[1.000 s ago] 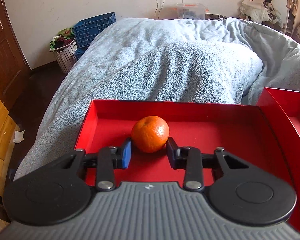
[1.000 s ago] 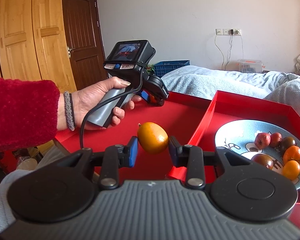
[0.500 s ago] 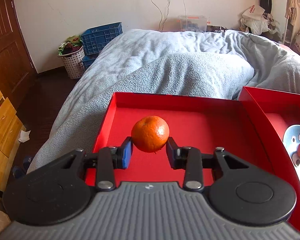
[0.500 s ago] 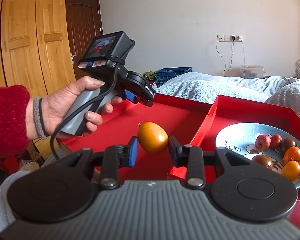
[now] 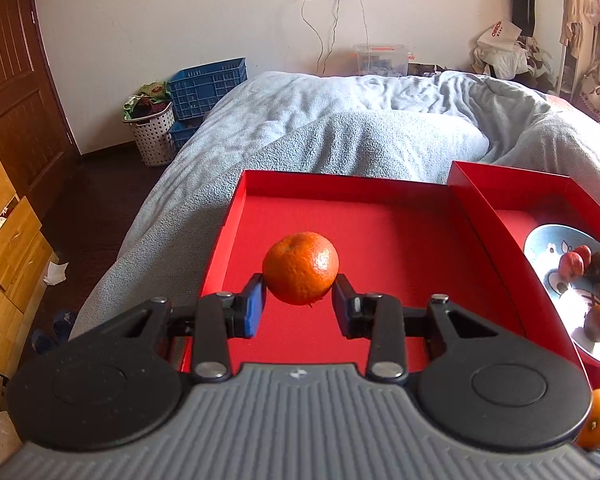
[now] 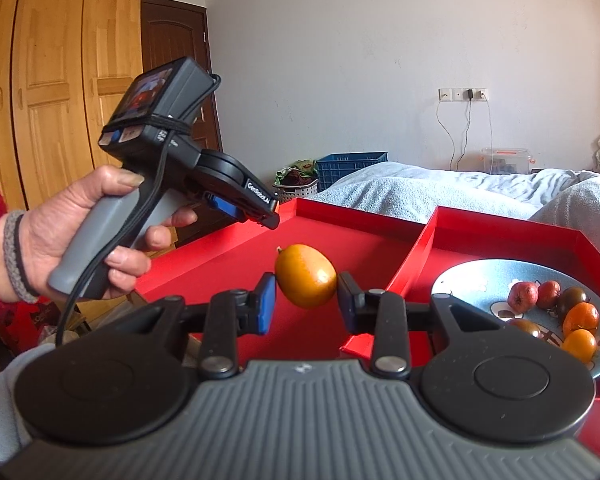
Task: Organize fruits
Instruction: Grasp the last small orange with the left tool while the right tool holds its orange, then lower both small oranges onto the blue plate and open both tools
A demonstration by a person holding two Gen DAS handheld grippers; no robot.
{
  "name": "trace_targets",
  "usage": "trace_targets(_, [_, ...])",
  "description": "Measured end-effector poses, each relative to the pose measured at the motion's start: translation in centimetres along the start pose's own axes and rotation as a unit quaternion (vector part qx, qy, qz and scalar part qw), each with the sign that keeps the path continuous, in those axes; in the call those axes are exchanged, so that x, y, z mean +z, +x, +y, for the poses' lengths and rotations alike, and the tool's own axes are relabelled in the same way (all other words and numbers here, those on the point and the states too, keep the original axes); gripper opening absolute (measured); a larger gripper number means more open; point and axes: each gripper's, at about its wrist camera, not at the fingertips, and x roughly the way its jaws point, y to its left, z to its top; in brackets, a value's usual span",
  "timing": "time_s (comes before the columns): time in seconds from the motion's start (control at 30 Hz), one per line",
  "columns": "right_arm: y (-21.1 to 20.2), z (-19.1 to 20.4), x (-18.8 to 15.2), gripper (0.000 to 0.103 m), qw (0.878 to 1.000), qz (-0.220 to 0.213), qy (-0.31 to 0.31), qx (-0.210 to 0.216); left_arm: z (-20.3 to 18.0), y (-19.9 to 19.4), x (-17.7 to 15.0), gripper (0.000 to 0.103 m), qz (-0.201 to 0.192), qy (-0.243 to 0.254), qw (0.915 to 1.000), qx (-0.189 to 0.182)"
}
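Note:
My left gripper (image 5: 298, 304) is shut on an orange mandarin (image 5: 300, 267) and holds it above the floor of the left red tray (image 5: 400, 248). My right gripper (image 6: 306, 306) is shut on a yellow-orange oval fruit (image 6: 305, 275), held above the same tray (image 6: 340, 240). That fruit shows at the lower right of the left wrist view (image 5: 598, 418). A blue bowl (image 6: 468, 280) in the right red tray (image 6: 500, 232) holds several small red, dark and orange fruits. The bowl also shows in the left wrist view (image 5: 540, 240).
The trays lie on a bed with a pale blue blanket (image 5: 360, 132). The person's left hand holds the other gripper's body (image 6: 172, 184) over the tray's left edge. A blue crate (image 5: 208, 84) and a laundry basket (image 5: 152, 132) stand by the far wall. Wooden wardrobes (image 6: 60, 80) stand at left.
My left gripper has lifted the mandarin off the tray floor and drawn back and up. My right gripper has stayed put with its fruit.

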Motion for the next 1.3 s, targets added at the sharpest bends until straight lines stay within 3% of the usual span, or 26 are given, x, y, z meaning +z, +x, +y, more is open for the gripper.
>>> trace_targets(0.23, [-1.3,-1.1,0.4,0.036,0.999,-0.030,0.026,-0.020,-1.0,-3.7,-1.0,0.042,-0.016,0.003,0.9997,-0.016])
trace_targets(0.5, [-3.5,-5.1,0.7,0.037,0.983,-0.043,0.068,-0.163,-6.6,-6.8,0.1,0.042,-0.033,0.036,0.9956,-0.080])
trace_targets(0.7, [-4.4,-9.3,-0.1,0.037,0.967,-0.038,0.120,-0.223,-13.7,-5.9,0.2,0.042,-0.009,0.067,0.9883,-0.136])
trace_targets(0.97, [-4.7,-11.2,-1.2,0.037,0.960,-0.042,0.164,-0.222,-20.3,-2.8,-1.5,0.042,0.035,0.101,0.9816,-0.158])
trace_targets(1.13, [-4.8,-12.1,-1.6,0.037,0.956,-0.039,0.194,-0.216,-21.9,-0.9,-2.3,0.042,0.062,0.114,0.9787,-0.159])
trace_targets(1.3, [-4.6,-12.8,-2.1,0.037,0.951,-0.029,0.222,-0.212,-22.4,-0.3,-2.4,0.044,0.062,0.127,0.9772,-0.158])
